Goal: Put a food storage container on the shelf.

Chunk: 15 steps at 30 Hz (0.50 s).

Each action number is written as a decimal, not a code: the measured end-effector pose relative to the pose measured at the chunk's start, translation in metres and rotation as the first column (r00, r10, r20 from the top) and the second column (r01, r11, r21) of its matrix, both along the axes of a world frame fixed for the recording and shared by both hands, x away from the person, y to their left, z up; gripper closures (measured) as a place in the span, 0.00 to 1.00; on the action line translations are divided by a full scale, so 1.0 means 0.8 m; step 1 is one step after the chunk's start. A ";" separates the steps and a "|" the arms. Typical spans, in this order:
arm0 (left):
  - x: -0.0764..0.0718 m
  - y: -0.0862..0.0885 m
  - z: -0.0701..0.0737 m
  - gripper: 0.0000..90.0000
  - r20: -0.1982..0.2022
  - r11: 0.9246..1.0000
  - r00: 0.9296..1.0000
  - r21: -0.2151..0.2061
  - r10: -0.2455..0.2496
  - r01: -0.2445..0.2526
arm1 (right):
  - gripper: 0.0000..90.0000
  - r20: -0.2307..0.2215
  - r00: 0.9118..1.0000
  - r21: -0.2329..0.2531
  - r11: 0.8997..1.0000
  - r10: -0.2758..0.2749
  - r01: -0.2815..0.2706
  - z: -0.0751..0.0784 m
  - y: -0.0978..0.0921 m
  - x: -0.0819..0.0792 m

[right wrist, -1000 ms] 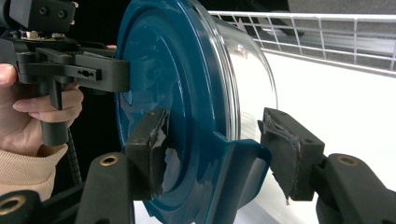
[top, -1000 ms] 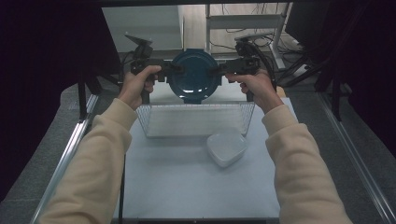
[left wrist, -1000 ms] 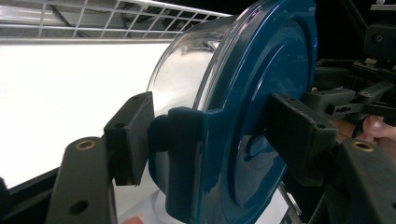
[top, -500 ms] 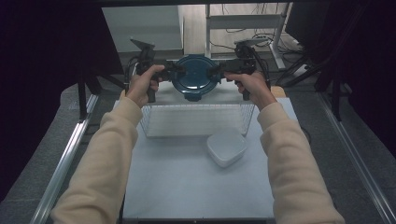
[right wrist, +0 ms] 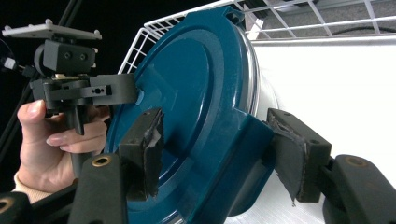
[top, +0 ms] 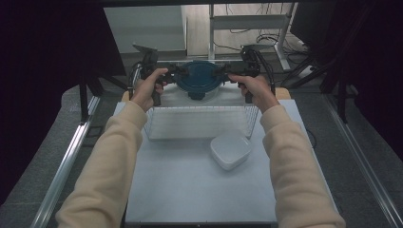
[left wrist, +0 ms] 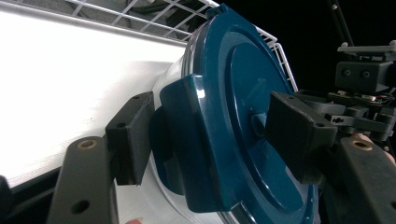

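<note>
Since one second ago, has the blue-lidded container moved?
Yes. The blue-lidded container went farther from the person, beyond the wire basket's far edge.

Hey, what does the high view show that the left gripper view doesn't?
High view: the white dish on the table in front of the wire basket, both sleeves, and the left claw and right claw seen from above at opposite sides of the lid.

Left gripper view: a close look at the left claw's pads clamped on a latch tab of the lid, and the clear container wall under it.

Both: the blue lid, the basket wire, the right claw.
</note>
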<state>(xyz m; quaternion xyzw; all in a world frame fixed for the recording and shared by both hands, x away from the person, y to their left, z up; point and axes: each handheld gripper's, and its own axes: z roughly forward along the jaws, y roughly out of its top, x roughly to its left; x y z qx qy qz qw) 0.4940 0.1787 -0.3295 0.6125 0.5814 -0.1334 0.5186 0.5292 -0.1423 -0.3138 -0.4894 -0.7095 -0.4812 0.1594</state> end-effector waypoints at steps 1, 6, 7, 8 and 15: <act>-0.001 0.000 -0.001 0.37 0.004 1.000 1.000 -0.006 0.002 -0.002 | 0.40 0.016 1.000 -0.010 1.000 -0.014 0.014 0.001 0.000 -0.003; -0.005 0.001 -0.004 0.24 0.045 0.999 0.999 0.029 0.022 -0.023 | 0.26 0.099 0.994 -0.105 0.993 -0.050 0.060 0.008 0.005 -0.013; -0.011 0.002 -0.001 0.23 0.085 0.997 0.996 0.067 0.035 -0.041 | 0.20 0.141 0.989 -0.146 0.987 -0.050 0.071 0.013 0.008 -0.021; -0.011 0.002 -0.001 0.23 0.085 0.997 0.996 0.067 0.035 -0.041 | 0.17 0.170 0.984 -0.171 0.982 -0.051 0.081 0.017 0.011 -0.027; -0.048 0.009 0.018 0.20 0.232 0.981 0.972 0.181 0.027 -0.071 | 0.10 0.316 0.947 -0.250 0.959 -0.047 0.132 0.035 0.007 -0.059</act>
